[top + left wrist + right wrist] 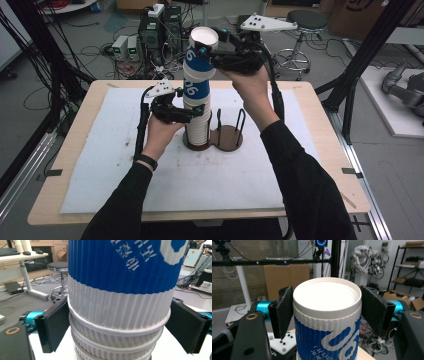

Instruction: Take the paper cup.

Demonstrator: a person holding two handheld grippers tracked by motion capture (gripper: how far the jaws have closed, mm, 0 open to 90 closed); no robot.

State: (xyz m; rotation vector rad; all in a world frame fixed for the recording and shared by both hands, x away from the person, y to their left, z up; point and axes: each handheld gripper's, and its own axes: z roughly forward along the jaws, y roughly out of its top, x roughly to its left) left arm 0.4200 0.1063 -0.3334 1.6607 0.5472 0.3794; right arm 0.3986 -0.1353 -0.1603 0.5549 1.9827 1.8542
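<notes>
A stack of upside-down ribbed paper cups (198, 127) stands on a brown two-ring holder (231, 141) at mid-table. My left gripper (197, 111) is shut on the stack's white rims (112, 340), one pad on each side. The top blue-and-white cup (200, 55) is raised above the others but still sleeved over them and leans slightly. My right gripper (210, 42) is shut on it near its white base (327, 293), with black pads (284, 311) pressing both sides. The same blue cup (120, 277) rises directly above my left gripper (120, 327).
The holder's right ring has thin black wire posts (240, 120) and holds no cups. A white mat (125, 160) covers the wooden table (75, 200). Beyond the far edge are computer cases (150, 30), cables and a stool (305, 22); a black frame post (360, 65) stands to the right.
</notes>
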